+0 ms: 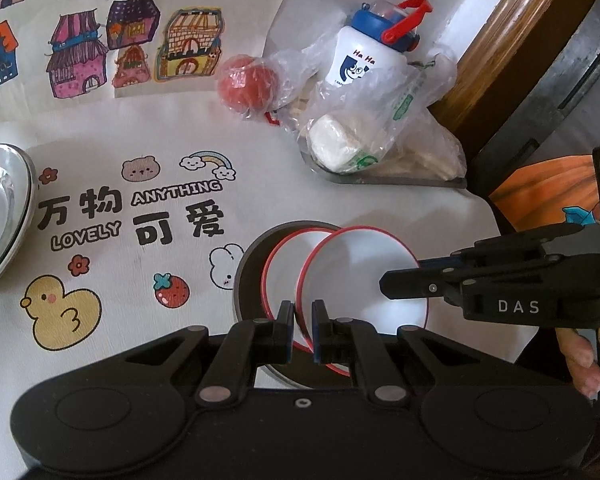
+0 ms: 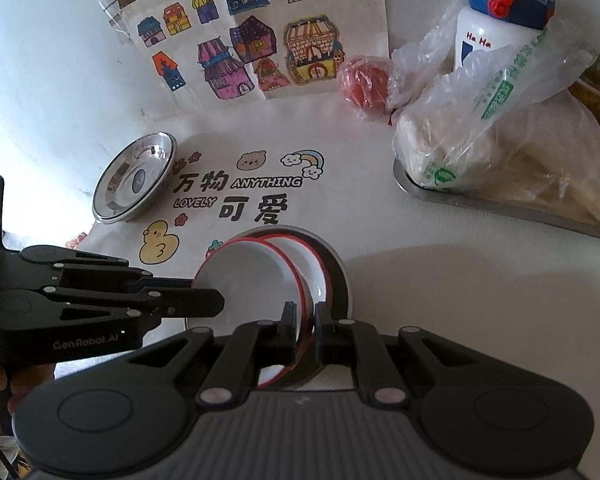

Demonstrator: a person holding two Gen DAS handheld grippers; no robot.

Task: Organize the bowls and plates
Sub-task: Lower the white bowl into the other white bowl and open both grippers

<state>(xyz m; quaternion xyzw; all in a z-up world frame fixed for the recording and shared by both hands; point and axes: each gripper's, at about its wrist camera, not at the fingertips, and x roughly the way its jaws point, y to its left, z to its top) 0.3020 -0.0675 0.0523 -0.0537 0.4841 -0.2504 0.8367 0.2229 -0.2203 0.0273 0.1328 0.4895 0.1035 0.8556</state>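
Both the left gripper (image 1: 302, 330) and right gripper (image 2: 304, 330) are clamped on the rim of one red-rimmed white bowl (image 1: 360, 276), tilted above its twin in the grey plate (image 2: 338, 276); next, apparently, level and nest it.

The left gripper (image 1: 302, 330) is clamped on the near rim of a tilted red-rimmed white plate (image 1: 360, 268), which leans over a second red-rimmed plate (image 1: 284, 272) lying in a grey dish (image 1: 248, 276) near the table's front edge, while the right gripper (image 1: 392, 284) grips its right side.
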